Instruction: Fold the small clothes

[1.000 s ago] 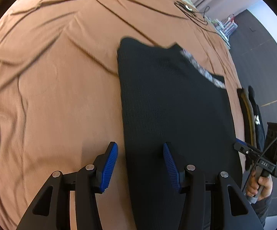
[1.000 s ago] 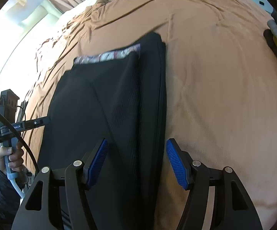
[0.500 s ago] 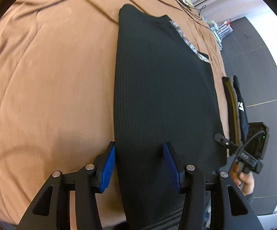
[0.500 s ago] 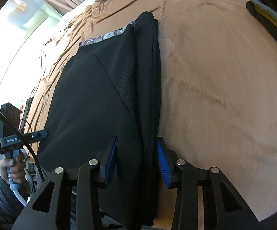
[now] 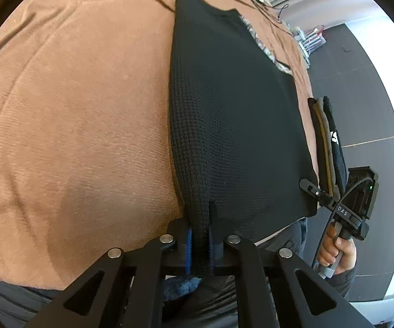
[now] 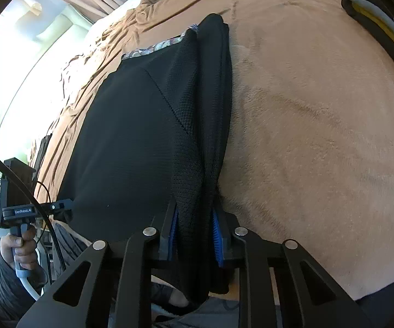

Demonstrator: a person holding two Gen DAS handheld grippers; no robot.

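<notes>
Both grippers: clamped on your black garment [image 5: 232, 125]
Left gripper [image 5: 199, 243]: pinching its near left edge
Right gripper [image 6: 194, 232]: grasping its bunched near right edge
Garment: flat on brown bedspread [image 5: 74, 109], patterned waistband [image 6: 153, 49] far end

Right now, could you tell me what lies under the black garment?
The brown blanket shows all around the garment and runs beneath it. Anything else under it is covered.
</notes>
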